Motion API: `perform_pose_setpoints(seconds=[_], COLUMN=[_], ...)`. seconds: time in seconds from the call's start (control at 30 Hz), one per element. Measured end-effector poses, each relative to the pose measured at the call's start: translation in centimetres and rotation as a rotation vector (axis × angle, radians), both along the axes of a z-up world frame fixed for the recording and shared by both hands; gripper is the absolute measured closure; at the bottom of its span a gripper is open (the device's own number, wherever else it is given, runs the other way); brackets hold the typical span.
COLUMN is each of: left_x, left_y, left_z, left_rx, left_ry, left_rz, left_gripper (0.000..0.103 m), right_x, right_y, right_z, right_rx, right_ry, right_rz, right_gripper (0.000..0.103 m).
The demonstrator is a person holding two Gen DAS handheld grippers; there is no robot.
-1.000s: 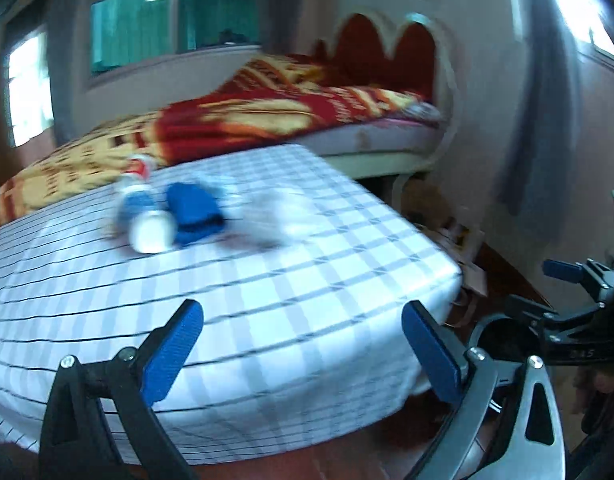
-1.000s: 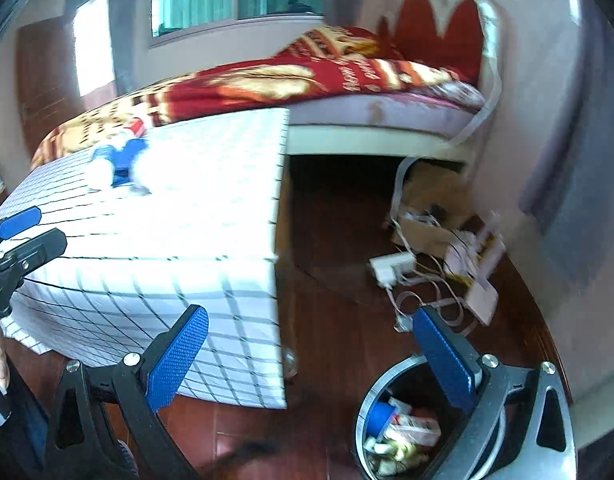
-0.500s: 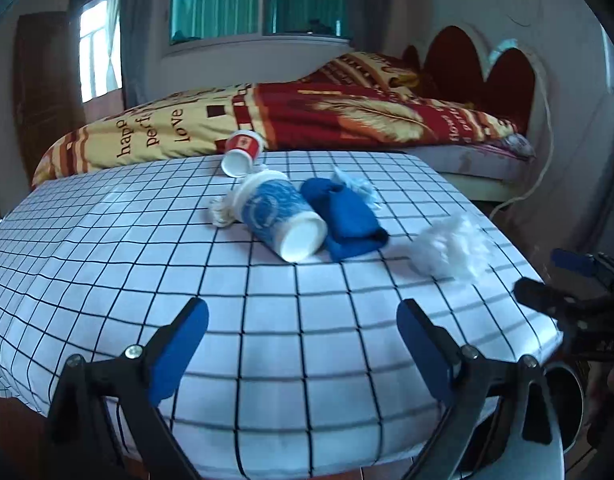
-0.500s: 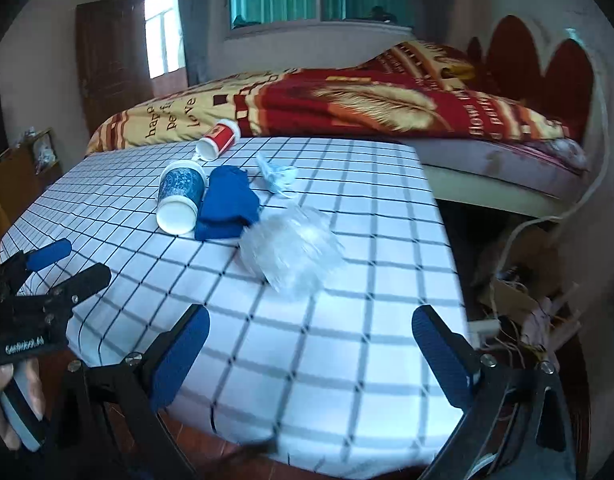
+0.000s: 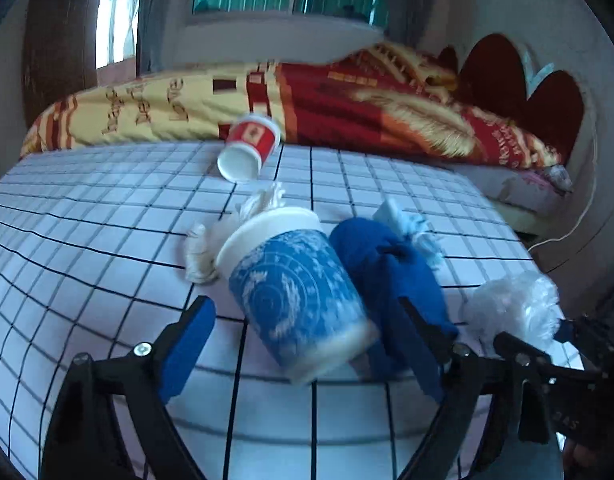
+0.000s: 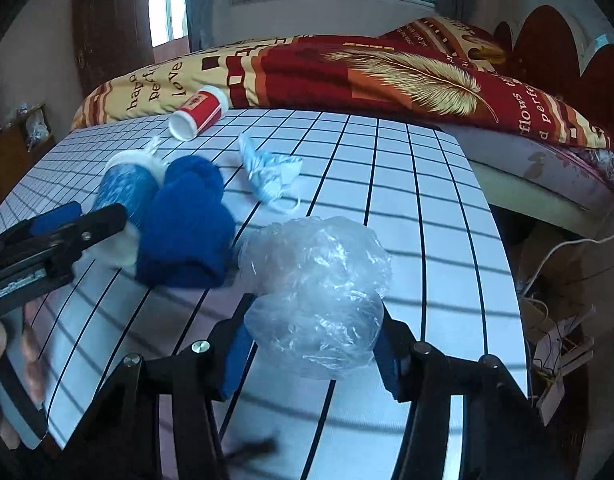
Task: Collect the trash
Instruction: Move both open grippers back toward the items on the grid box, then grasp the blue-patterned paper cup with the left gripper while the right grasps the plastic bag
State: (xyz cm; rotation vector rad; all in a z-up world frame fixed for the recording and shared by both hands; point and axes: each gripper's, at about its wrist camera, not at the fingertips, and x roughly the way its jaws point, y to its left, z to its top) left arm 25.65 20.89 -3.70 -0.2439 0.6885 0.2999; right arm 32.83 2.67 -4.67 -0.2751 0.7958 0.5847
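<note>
A blue patterned paper cup [image 5: 299, 300] lies on its side on the checked table [image 5: 87, 240], between the open fingers of my left gripper [image 5: 307, 356]. A blue cloth [image 5: 391, 280] lies against its right side. A red paper cup [image 5: 249, 148] lies farther back. A crumpled clear plastic bag [image 6: 319, 288] sits between the fingers of my right gripper [image 6: 311, 344], which is closing around it; the pads are at its sides. The blue cup [image 6: 123, 192], blue cloth [image 6: 187, 220] and a crumpled face mask [image 6: 271, 172] show in the right wrist view.
A bed with a red and yellow blanket [image 6: 347, 72] runs behind the table. Cables and boxes [image 6: 555, 344] lie on the floor to the right. A crumpled white tissue [image 5: 215, 244] lies behind the blue cup.
Both grippers have moved forward over the table. The left one now straddles the blue cup; the right one has narrowed around the plastic bag.
</note>
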Motion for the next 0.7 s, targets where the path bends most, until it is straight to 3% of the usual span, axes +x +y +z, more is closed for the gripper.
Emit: perform_pose_setpoints(seconds=[0.2, 0.33, 0.4, 0.43, 0.47, 0.7], left_x=[-0.3, -1.8, -1.4, -1.2, -1.3, -4.2], left_y=[0.6, 1.3, 1.6, 1.7, 1.7, 0.8], left_z=[-0.4, -0.5, -0.9, -1.0, -1.1, -0.1], left_rx=[0.024, 0.023, 0.007, -0.009, -0.016, 0.062], left_ry=[0.064, 0.062, 0.081, 0.084, 0.079, 0.032], left_rz=[-0.032, -0.03, -0.033, -0.047, -0.063, -0.115], left_gripper=[0.027, 0.027, 0.027, 0.037, 0.041, 0.043], right_x=[0.7, 1.3, 2.1, 2.3, 2.3, -0.8], right_y=[0.4, 0.1, 0.3, 0.3, 0.3, -1.5], right_z=[0.4, 0.9, 0.8, 0.6, 0.5, 2.0], right_rx=[0.013, 0.03, 0.04, 0.055, 0.069, 0.081], right_ry=[0.004, 0.001, 0.021, 0.046, 0.064, -0.004], right_rz=[0.006, -0.006, -0.011, -0.003, 0.013, 0.021], right_gripper=[0.046, 0.029, 0.029, 0.038, 0.057, 0.059])
